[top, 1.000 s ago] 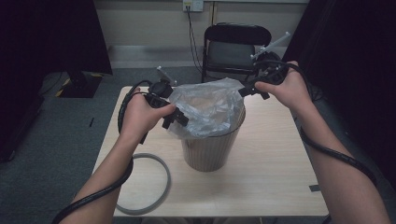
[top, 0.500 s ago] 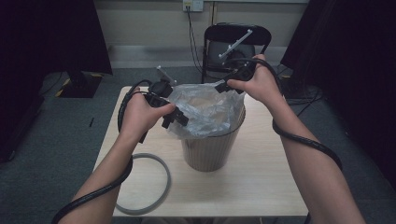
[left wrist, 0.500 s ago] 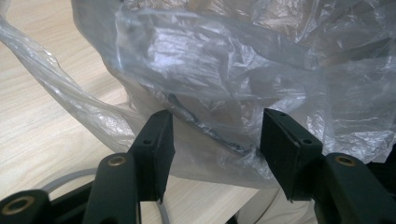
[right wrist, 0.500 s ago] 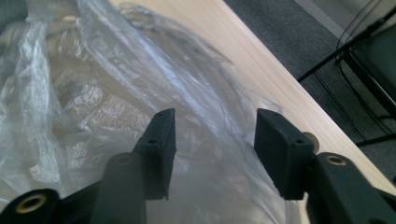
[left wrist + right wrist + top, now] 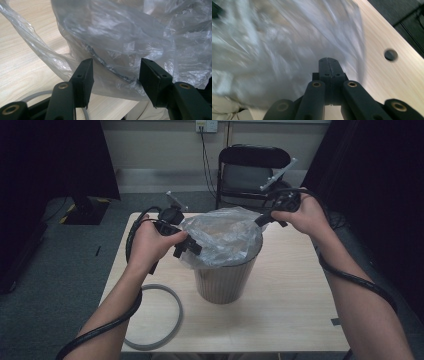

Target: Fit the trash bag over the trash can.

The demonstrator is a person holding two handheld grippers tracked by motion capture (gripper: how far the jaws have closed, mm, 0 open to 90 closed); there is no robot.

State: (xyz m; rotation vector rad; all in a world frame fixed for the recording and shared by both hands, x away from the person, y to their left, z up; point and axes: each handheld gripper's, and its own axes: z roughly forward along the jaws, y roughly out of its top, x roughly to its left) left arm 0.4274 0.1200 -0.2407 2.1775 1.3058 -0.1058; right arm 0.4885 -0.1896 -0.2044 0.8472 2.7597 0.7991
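Broadly: a person is fitting a clear plastic bag over a ribbed bin on a wooden table — well begun, not finished.

High view: the bin (image 5: pixel 225 277) stands near the middle of the table (image 5: pixel 300 320); the plastic bag (image 5: pixel 222 237) billows over its mouth, draped past the rim on the near-left side and bunched up on top. The left gripper (image 5: pixel 189 247) is at the bag's left edge, the right gripper (image 5: pixel 260 220) at its far-right edge. A grey ring (image 5: pixel 165 320) lies flat on the table, near the bin and apart from it.

Left gripper view: jaws stand wide apart, straddling the bag (image 5: pixel 120 45) where it hangs over the dark rim (image 5: pixel 110 67) of the bin — nothing is pinched between them.

Right gripper view: jaws are pressed together at the tips of the gripper (image 5: pixel 329 61); the blurred film (image 5: pixel 274 45) lies just beyond, and I cannot tell whether a fold is caught in them.

Done, by my judgement: bag opened and laid over the bin's mouth.

Left: pulling the film down evenly all round the rim and pushing the slack inside; the ring is not yet used.
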